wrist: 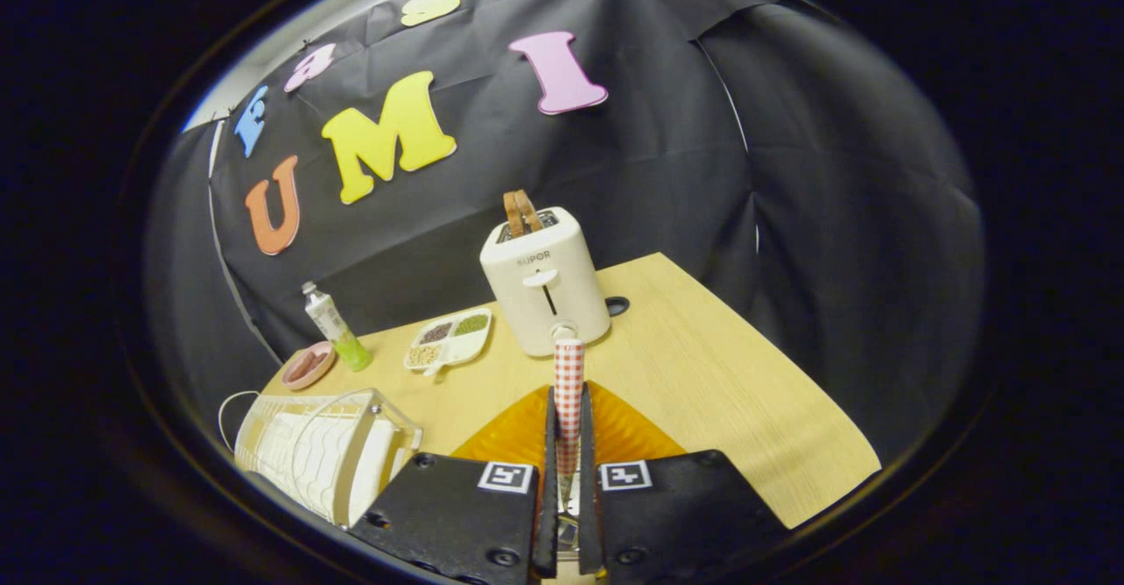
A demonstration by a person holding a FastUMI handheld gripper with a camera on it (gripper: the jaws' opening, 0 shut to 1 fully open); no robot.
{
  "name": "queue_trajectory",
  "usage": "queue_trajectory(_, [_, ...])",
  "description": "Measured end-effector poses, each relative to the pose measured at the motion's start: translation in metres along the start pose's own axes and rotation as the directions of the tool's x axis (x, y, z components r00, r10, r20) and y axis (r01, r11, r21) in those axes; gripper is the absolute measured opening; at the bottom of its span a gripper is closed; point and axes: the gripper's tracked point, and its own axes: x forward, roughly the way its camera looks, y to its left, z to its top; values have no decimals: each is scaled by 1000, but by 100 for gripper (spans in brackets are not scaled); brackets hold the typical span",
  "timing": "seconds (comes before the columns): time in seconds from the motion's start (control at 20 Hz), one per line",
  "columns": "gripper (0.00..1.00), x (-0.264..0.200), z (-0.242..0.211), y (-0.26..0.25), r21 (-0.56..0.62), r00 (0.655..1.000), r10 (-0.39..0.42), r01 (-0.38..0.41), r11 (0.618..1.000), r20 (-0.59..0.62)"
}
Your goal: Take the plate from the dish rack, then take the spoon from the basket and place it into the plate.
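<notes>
So my gripper (569, 444) has its fingers pinched nearly together on the spoon (569, 392), or at least on its red-and-white checked handle, which sticks straight up between them. Makes sense to grab it by the handle like that, since the bowl end hangs down where I can't see it and can go into the plate first. Both fingers look pressed right against it, no gap showing.

Just below and beyond the fingers is the orange plate (632, 431), sitting flat on the wooden table (746, 409), so the first half of the job looks done. I reckon I'm hovering over it to lower the spoon in and let go.

Off to the side of the fingers is the white dish rack (307, 444) with something pale standing in its slots. Farther out: a white toaster (544, 291) straight ahead with brown slices poking out, a divided snack tray (448, 339), a tube (334, 326) and a small pink dish (307, 365). I can't pick out the basket for sure.
</notes>
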Motion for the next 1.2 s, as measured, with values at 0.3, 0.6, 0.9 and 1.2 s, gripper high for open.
queue_trajectory(0.3, [8, -51, 37, 14, 1, 983, -1, 1, 1000, 182])
queue_trajectory(0.6, [7, -115, 76, 46, -29, 922, -14, 27, 999, 388])
queue_trajectory(0.9, [7, -202, 70, 125, -127, 876, 76, -17, 992, 477])
queue_trajectory(1.2, [7, -249, -13, 217, -254, 868, 198, -86, 963, 456])
